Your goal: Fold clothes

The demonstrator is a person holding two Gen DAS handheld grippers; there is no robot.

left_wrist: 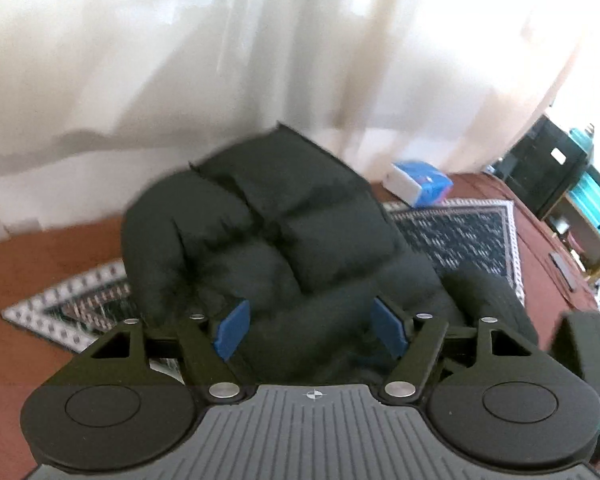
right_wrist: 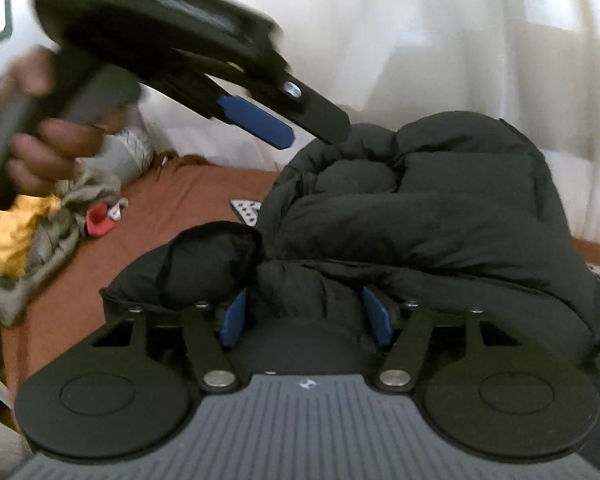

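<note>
Centre frame, a black puffer jacket point(left_wrist: 276, 232) bulges between the left gripper point(left_wrist: 312, 328) and its spread blue pads point(left_wrist: 233, 330); patterned rug point(left_wrist: 464, 232) behind, right.

The black jacket point(left_wrist: 284, 240) is blurry at its top edge in the left view, and it hides most of the rug point(left_wrist: 460, 232). In the right view, the left gripper point(right_wrist: 284, 128) and the hand point(right_wrist: 48, 148) holding it are smeared. The clothes pile point(right_wrist: 28, 236) is cut off at the side.
</note>
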